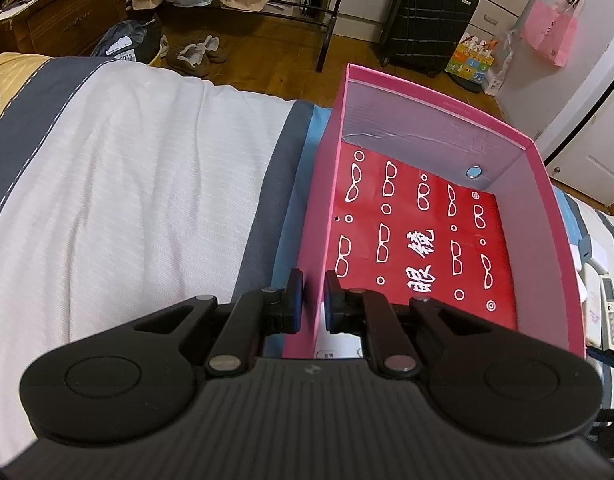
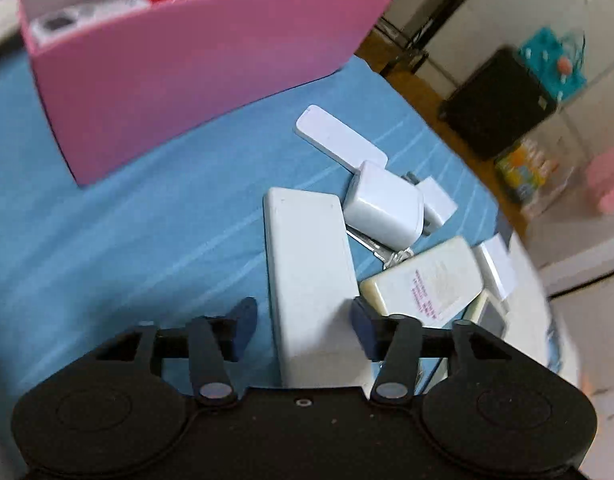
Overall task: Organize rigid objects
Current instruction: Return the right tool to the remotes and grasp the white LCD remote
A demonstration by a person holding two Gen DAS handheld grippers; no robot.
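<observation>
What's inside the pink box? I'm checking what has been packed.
Pink box: red printed sheet, small round disc, white device at the near end. Anything beneath the sheet is hidden.

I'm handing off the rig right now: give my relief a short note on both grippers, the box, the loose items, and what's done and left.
Left gripper: shut on the near wall of the pink box, steadying it.
Right gripper: open, astride the long white block, not gripping.
Done: one white device and a small round disc lie in the box.
Left: the white block, cube charger, flat white stick, labelled cream piece and other small white pieces on the blue sheet.
</observation>
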